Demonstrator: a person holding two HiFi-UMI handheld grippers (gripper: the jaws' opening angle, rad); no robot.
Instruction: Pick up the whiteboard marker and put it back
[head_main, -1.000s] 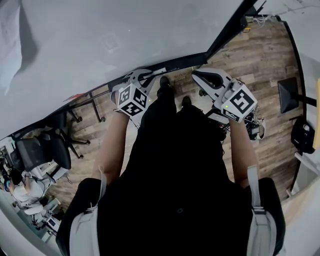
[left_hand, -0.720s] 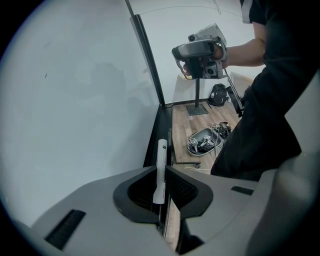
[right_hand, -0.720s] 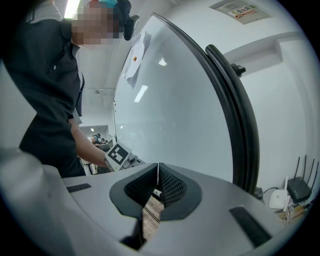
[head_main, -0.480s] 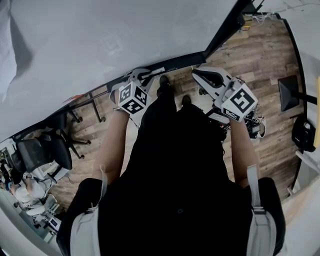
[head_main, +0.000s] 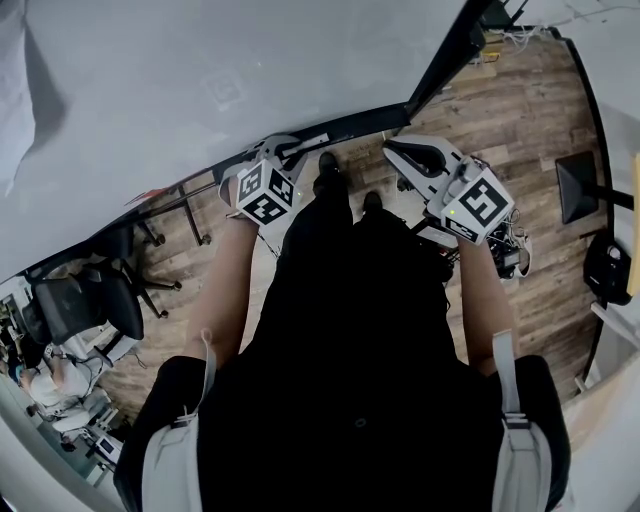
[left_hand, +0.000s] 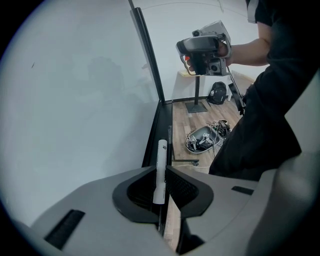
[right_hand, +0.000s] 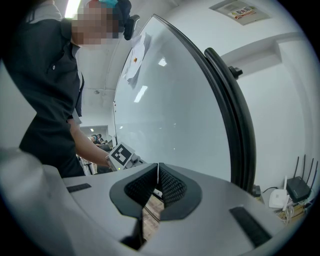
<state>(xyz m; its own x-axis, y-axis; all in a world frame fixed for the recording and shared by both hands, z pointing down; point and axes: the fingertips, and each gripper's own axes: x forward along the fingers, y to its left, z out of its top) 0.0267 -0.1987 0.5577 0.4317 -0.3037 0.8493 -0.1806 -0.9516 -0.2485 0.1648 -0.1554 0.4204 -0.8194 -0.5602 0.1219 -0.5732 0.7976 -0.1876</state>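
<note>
The white whiteboard marker (left_hand: 160, 170) lies lengthwise between the pads of my left gripper (left_hand: 162, 172), which points steeply down over the black ledge (left_hand: 153, 145) at the whiteboard's foot. Its jaws have just been opening a little, and both pads still rest against the marker. In the head view the left gripper (head_main: 292, 150) is at the ledge (head_main: 350, 125) with the marker (head_main: 312, 141) sticking out ahead of it. My right gripper (right_hand: 158, 175) is shut with nothing in it and held level beside the board; the head view shows this gripper (head_main: 394, 150) at the right.
The whiteboard (head_main: 200, 80) fills the upper left of the head view. Office chairs (head_main: 85, 300) stand on the wood floor at the left. A black stand base (head_main: 577, 188) and a dark bag (head_main: 605, 270) are at the right. A tangle of cables (left_hand: 202, 140) lies on the floor.
The left gripper has edged slightly toward the ledge with the marker between its jaws. The right gripper has kept still.
</note>
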